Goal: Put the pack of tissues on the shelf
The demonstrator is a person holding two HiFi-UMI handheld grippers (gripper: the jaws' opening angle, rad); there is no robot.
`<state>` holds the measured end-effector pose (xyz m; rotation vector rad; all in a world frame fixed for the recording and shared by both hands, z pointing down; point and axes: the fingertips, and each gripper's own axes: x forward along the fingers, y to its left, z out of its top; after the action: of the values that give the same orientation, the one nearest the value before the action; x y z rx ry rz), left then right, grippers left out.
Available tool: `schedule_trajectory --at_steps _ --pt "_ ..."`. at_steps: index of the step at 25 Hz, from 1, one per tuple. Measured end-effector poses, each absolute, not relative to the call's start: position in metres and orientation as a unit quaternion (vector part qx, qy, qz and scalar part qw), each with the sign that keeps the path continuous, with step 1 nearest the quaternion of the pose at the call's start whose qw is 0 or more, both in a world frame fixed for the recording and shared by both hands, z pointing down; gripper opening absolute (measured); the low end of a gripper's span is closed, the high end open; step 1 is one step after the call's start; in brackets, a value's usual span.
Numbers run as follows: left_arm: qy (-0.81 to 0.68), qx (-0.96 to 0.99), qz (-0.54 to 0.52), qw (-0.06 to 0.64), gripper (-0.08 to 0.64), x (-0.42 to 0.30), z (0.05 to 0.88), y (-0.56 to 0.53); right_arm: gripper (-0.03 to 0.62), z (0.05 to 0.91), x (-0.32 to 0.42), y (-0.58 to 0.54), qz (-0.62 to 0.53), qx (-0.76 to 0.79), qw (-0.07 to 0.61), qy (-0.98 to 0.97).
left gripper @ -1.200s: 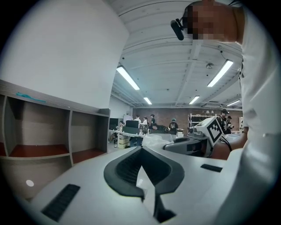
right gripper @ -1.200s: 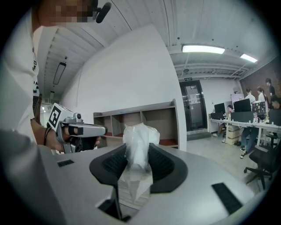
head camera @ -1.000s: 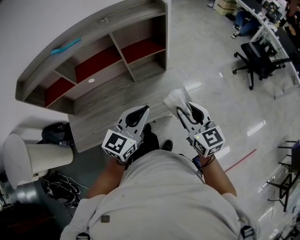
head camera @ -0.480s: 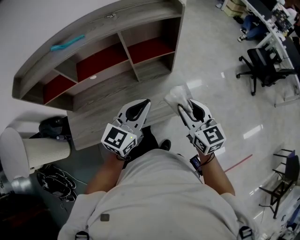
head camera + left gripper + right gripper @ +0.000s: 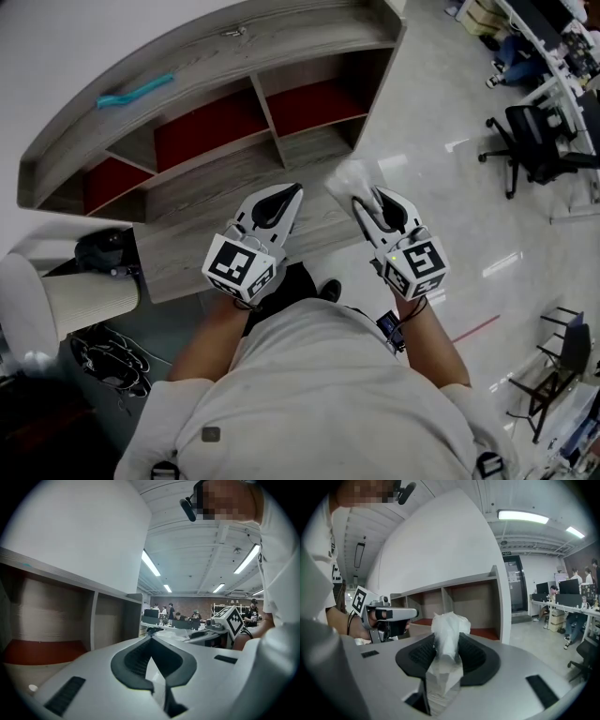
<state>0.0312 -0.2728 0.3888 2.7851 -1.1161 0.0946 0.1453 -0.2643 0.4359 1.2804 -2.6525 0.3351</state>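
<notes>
The pack of tissues [image 5: 353, 177], a crinkly white plastic bundle, sticks out from my right gripper [image 5: 367, 198], which is shut on it. In the right gripper view the pack of tissues [image 5: 449, 629] stands pinched between the dark pads of the right gripper [image 5: 446, 642]. The grey wooden shelf [image 5: 216, 56] with red-backed compartments lies ahead of both grippers, its lower board [image 5: 220, 192] just beyond the tips. My left gripper [image 5: 289, 195] hovers over that board with its jaws together and nothing in them. The left gripper [image 5: 151, 639] faces the open compartments.
A turquoise object [image 5: 136, 90] lies on the shelf's top. A white ribbed cylinder [image 5: 89, 300] and tangled cables [image 5: 108, 358] sit on the floor at the left. Black office chairs [image 5: 544, 141] and desks stand at the right, with people [image 5: 171, 611] far behind.
The shelf has drawn nearer and shifted right in the head view as the person moves toward it. Both grippers keep their pose, and the right one still holds the pack.
</notes>
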Motion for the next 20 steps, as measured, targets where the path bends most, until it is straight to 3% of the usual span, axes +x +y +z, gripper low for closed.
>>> schedule_trajectory --at_steps 20 --pt "-0.39 0.914 0.056 0.094 0.015 0.003 0.446 -0.387 0.155 0.495 0.099 -0.408 0.128 0.429 0.14 -0.883"
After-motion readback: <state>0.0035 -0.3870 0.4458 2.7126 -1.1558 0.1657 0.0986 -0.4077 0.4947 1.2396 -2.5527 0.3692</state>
